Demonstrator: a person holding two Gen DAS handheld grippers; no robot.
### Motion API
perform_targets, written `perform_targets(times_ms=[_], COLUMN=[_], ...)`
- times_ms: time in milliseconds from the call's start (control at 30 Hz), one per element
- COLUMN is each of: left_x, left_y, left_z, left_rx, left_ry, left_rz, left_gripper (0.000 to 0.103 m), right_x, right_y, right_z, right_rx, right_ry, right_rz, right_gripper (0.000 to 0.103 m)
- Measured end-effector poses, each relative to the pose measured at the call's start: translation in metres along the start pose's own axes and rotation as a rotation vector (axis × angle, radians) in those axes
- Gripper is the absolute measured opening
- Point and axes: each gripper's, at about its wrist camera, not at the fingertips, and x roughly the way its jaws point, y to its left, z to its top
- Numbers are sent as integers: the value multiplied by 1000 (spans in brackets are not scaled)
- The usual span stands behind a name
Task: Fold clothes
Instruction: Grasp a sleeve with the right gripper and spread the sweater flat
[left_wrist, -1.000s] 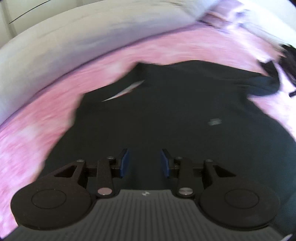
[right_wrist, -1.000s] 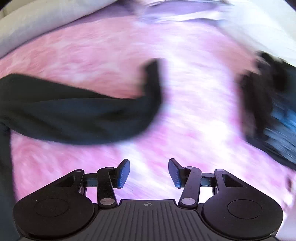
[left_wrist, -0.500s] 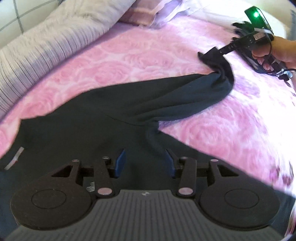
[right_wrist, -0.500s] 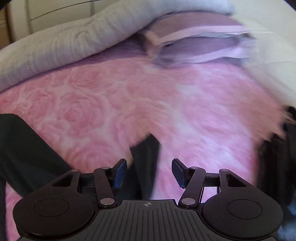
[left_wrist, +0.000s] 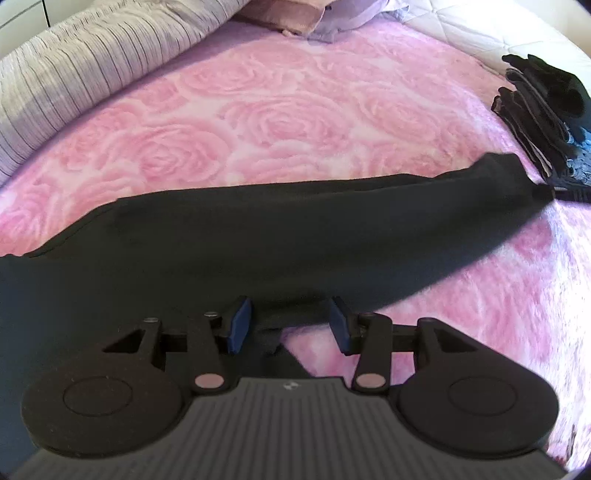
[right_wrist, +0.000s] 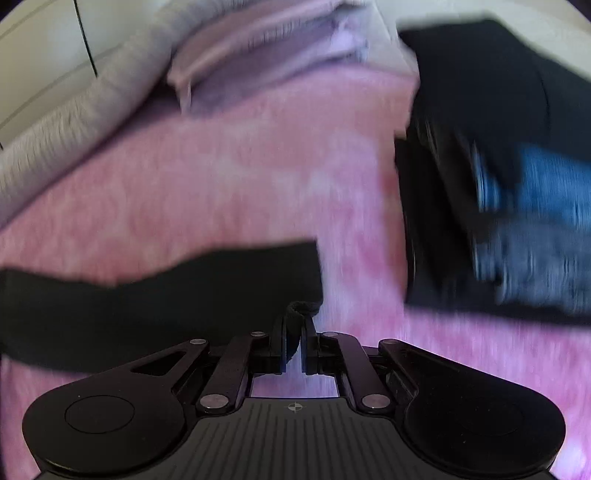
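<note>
Rose-patterned pink blanket (left_wrist: 295, 110), striped duvet (left_wrist: 92, 62), perhaps pillows (left_wrist: 295, 18)

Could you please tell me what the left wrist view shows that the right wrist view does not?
Only the left wrist view shows the left gripper, its fingers apart over the dark garment's edge, and the sleeve stretched out long across the pink blanket.

Only the right wrist view shows the right gripper shut on the sleeve end, and the white cabinet behind.

Both show the garment, the blanket, the striped duvet, the pillows and the stack of folded clothes, which is blurred in the right view.
</note>
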Motion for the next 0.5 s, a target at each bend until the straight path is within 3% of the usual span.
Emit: perform_targets(times_ms=[167, 267, 367, 433, 500], left_x=[-11, -33, -68, -96, -124], left_y=[3, 12, 29, 45, 63], left_z=[-6, -21, -56, -90, -125], left_rx=[12, -23, -96, -163, -236], left_ry=[12, 14, 13, 26, 41], left_rz=[9, 30, 76, 131, 190], left_gripper=[41, 41, 42, 42, 42], right_x=[-11, -16, -27, -38, -51], right_y=[2, 4, 7, 13, 31], right_z=[-9, -2, 4, 4, 2], right_rx=[22, 21, 26, 33, 6], right_ry=[16, 29, 34, 33, 35], right_rz=[-23, -87, -205, -211, -162], right_gripper=[4, 19, 33, 37, 38])
